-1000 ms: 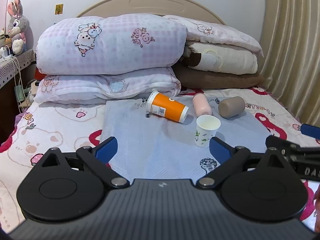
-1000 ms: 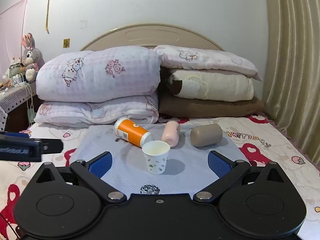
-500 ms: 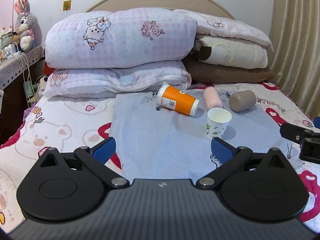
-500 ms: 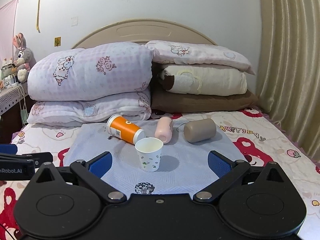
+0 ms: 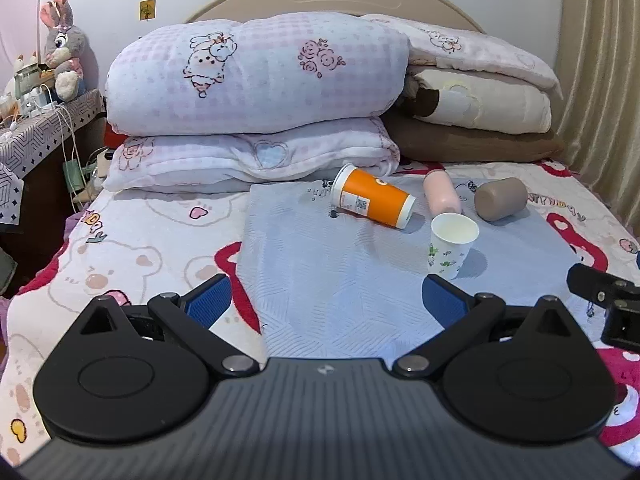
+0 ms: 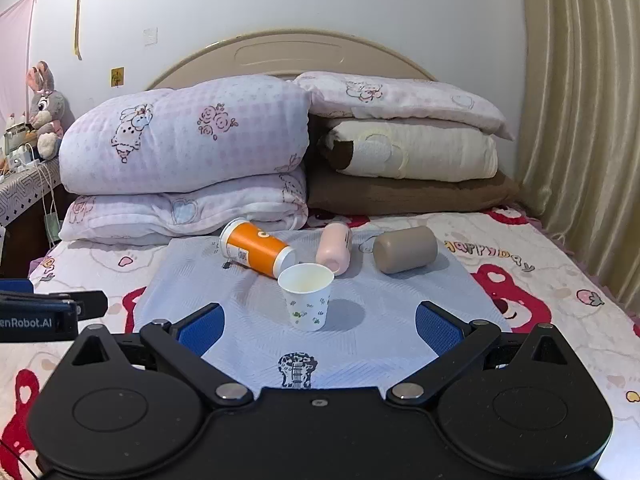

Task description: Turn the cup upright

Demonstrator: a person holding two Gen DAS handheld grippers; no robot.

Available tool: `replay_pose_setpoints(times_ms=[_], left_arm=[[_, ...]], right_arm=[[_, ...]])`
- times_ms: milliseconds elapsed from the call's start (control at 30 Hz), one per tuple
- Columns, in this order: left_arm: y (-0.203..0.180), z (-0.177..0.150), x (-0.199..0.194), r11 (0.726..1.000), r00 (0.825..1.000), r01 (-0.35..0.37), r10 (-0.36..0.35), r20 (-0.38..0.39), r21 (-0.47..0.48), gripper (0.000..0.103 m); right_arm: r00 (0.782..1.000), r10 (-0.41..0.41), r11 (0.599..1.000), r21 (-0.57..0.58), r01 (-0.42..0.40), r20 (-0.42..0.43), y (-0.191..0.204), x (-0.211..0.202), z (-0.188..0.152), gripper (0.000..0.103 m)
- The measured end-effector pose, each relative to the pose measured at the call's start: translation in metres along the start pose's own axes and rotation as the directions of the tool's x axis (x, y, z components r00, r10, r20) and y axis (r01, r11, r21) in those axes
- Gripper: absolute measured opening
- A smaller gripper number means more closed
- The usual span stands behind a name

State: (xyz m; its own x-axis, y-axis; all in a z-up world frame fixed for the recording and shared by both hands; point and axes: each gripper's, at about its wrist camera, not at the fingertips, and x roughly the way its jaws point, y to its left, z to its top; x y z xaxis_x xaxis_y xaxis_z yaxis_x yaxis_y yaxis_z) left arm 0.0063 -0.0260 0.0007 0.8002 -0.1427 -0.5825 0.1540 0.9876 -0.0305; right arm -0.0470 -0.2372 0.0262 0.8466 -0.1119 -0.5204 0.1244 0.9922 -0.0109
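I am lining up the right tool (image 6: 316, 322), spread wide and empty, for the orange cup (image 6: 256, 253) lying on its side toward the headboard end of the bed (image 6: 520, 240), beyond the upright white paper cup (image 6: 307, 298). I am planning to approach without knocking that. The left tool (image 5: 324, 300) is hanging open and empty too.

Left gripper (image 5: 326, 294): black ribbed housing, two round black discs, silver pivot screws, blue textured finger pads (image 5: 208, 299). Right gripper (image 6: 318, 322): smooth black housing, same discs, screws, blue pads (image 6: 438, 326). White "enRobot.AI" lettering showed on the left unit.
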Motion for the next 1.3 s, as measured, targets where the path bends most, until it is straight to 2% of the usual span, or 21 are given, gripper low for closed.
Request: replay_pose_setpoints(times_ms=[133,333,867,1300], left_arm=[[-0.004,-0.002,0.005,0.999,0.999,-0.023,0.024,-0.025,0.036,0.103],[-0.005,-0.002,0.010,0.999,0.998,-0.032,0.034,-0.054,0.041,0.103],[-0.002,0.001,0.012,0.999,0.997,-0.033,0.035,-0.065,0.037,0.103],[0.003,-0.003,0.011,0.999,0.998,-0.032,0.033,-0.049,0.034,0.103]], right_arm=[[1.000,0.000,1.000,0.015,0.000,-0.008,-0.001,0.001,0.000,0.103],[1.000,-0.005,1.000,0.026,0.005,-0.015,-0.001,0.002,-0.001,0.103],[1.000,0.005,1.000,0.023,-0.004,-0.031,0.006,0.008,-0.004,0.103],[1.000,-0.016,1.000,0.015,0.016,-0.006,0.007,0.004,-0.003,0.103]])
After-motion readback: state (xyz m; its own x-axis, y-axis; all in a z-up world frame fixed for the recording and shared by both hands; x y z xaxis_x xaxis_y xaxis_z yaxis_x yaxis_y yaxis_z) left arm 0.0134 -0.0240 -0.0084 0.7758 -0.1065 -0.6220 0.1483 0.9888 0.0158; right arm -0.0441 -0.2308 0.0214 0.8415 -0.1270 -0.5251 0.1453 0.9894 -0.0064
